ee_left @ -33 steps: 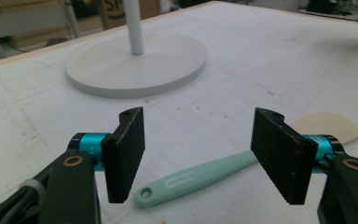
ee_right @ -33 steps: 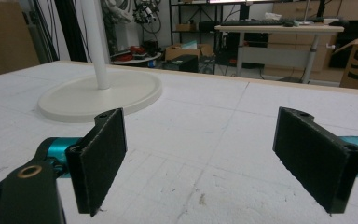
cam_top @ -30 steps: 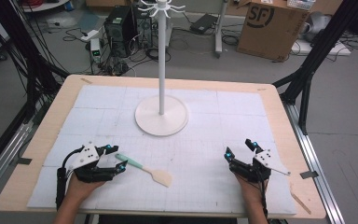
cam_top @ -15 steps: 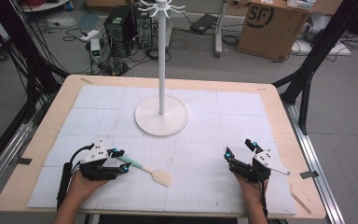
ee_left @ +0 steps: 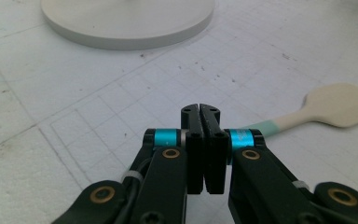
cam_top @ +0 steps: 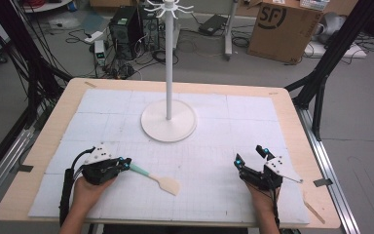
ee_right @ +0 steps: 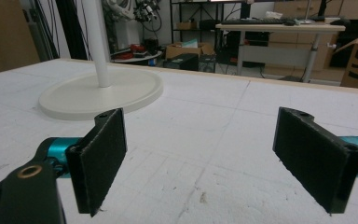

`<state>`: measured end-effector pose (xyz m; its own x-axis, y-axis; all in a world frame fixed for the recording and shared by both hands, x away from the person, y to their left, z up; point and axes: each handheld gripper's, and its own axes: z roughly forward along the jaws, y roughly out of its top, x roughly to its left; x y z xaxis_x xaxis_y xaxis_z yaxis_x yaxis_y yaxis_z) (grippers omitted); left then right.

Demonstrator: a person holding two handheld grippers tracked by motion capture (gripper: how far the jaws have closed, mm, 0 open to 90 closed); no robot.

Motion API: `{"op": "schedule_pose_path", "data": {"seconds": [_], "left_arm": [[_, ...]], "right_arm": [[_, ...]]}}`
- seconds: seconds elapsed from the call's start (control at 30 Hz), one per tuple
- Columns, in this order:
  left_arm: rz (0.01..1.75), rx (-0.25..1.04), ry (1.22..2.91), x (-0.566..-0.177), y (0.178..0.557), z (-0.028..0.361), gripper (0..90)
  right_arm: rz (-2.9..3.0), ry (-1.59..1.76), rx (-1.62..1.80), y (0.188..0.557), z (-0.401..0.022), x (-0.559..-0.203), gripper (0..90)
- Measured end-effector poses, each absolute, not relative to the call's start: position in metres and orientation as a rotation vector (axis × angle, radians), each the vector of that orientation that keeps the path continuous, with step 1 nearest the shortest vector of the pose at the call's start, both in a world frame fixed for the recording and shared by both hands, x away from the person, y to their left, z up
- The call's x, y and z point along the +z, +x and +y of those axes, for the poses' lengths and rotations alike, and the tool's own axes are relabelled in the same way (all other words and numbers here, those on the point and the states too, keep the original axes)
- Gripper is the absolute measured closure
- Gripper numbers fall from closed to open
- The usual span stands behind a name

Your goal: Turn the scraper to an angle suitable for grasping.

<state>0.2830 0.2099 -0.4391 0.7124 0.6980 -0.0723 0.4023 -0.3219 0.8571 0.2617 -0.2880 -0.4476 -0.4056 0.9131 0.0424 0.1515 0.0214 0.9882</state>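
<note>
- Cables, a computer tower and a cardboard box (cam_top: 282, 24) crowd the floor along the top of the high view, beyond a wooden table (cam_top: 44, 146) covered with a white gridded mat (cam_top: 224, 146).
- On the mat, just above the centre of the high view, stands a white hook stand (cam_top: 168, 73) on a round base; its post rises to a crown of hooks at the top edge of the frame.
- The left gripper (cam_top: 122, 164) lies at the lower left of the high view, in the person's left hand (cam_top: 85, 192). Its jaws have just been closing, and in the left gripper view they meet face to face with no gap.
- A cream spatula (cam_top: 168, 184) with a teal band on its handle lies flat on the mat, low and left of centre in the high view. The handle end reaches the left gripper's tips; whether the closed jaws pinch it cannot be told. In the left gripper view the spatula (ee_left: 340, 105) runs off to the right, beside the jaws.
- The right gripper (cam_top: 251, 157) rests at the lower right of the high view, well apart from the spatula. Its jaws stand wide apart with nothing between them, as the right gripper view shows.
</note>
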Motion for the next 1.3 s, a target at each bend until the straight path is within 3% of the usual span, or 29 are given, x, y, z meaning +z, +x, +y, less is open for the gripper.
{"op": "schedule_pose_path", "data": {"seconds": [0.4, 1.3], "left_arm": [[1.054, 0.327, 1.905, -0.441, 0.298, 0.215, 89.7], [1.095, 0.380, 2.020, -0.443, 0.306, 0.201, 89.4]], "right_arm": [[1.635, 1.102, 1.440, 0.262, -0.287, -0.448, 16.5], [1.646, 1.094, 1.425, 0.263, -0.286, -0.448, 16.6]]}}
